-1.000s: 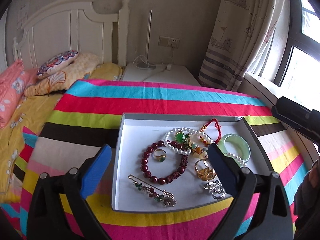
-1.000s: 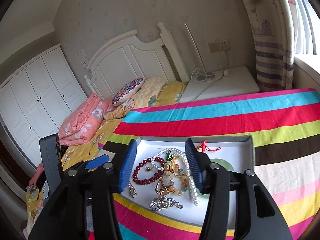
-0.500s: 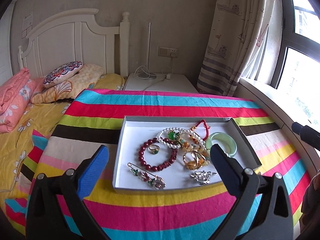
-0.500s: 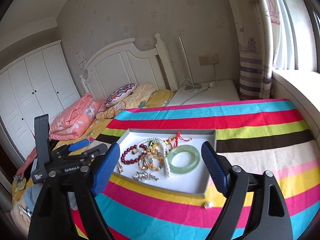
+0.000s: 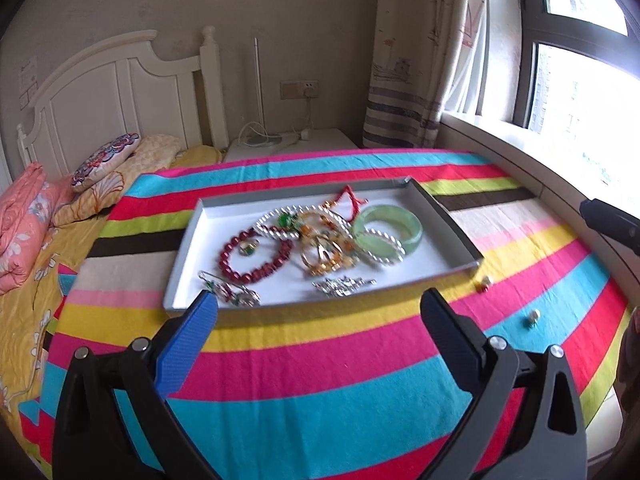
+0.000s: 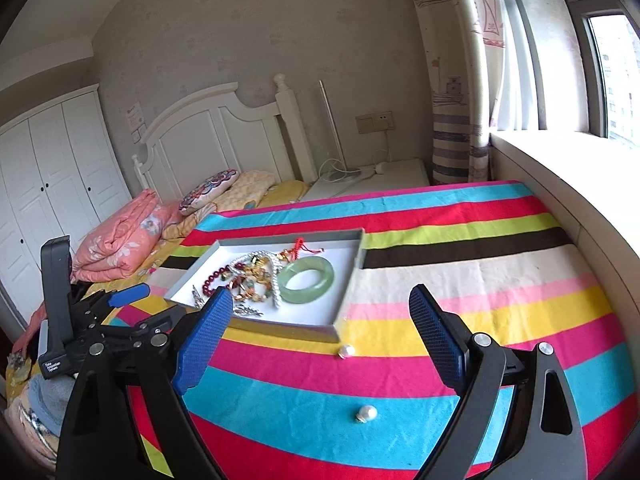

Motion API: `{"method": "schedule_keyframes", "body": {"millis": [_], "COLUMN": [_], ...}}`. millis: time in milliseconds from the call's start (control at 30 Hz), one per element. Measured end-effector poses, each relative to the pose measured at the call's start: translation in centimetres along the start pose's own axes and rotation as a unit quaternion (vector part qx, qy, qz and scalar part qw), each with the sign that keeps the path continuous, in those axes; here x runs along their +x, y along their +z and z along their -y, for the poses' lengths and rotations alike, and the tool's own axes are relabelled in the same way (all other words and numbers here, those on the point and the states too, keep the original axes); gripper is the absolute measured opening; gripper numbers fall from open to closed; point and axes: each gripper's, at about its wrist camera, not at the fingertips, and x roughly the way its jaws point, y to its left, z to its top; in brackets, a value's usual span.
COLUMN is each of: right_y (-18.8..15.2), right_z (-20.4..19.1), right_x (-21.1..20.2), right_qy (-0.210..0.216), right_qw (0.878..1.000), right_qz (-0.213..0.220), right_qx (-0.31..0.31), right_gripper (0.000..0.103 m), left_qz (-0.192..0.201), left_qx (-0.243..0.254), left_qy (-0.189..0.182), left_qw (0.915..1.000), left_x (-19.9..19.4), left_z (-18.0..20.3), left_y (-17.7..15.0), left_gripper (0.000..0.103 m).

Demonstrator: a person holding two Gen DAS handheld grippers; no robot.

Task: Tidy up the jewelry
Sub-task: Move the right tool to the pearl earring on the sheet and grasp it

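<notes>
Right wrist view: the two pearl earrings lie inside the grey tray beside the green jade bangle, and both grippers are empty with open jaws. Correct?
Not quite. The two pearl earrings lie outside the grey tray, on the striped bedspread. The right wrist view shows it. The green jade bangle is in the tray, and both grippers are empty with open jaws.

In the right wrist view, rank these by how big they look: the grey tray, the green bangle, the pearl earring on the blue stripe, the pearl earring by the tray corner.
1. grey tray
2. green bangle
3 and 4. The two pearl earrings look alike: the one on the blue stripe appears slightly bigger than the one by the tray corner, but it lies nearer the camera, so I won't rank them.
</notes>
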Motion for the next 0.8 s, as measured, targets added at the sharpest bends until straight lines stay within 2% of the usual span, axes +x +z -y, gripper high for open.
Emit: {"method": "schedule_keyframes", "body": {"millis": [200,433,633,733,800], "right_y": [-1.6,-4.4,-5.8,-6.1,-6.3], "right_z": [0.9,0.4,-0.4,-0.7,-0.6], "right_x": [0.7,3.1,4.5,4.9,5.2], "right_qy": [-0.016,-0.036,-0.028,-0.023,-0.026], "right_qw": [1.0,0.991,0.983,0.982,0.981], "right_qz": [-0.026,-0.116,-0.162,-0.168,-0.175], "right_qx": [0.002,-0.049,-0.079,-0.084,-0.083], "right_gripper": [0.087,0.087,0.086,0.078,0.065], "left_qz": [-0.028,-0.051,-0.061,-0.063,-0.062], "left_qx": [0.008,-0.001,-0.021,-0.026,-0.024], "left_qy": [-0.002,-0.009,-0.024,-0.031,-0.033], "left_qw": [0.9996,0.9986,0.9976,0.9972,0.9973], "left_x": [1.5,2.7,3.1,3.2,3.1], "left_z": [0.7,0.0,-0.7,-0.8,-0.8], "left_y": [-1.7,-2.9,-2.9,-3.0,-3.0], "left_gripper": [0.1,0.1,0.1,0.1,0.1]}}
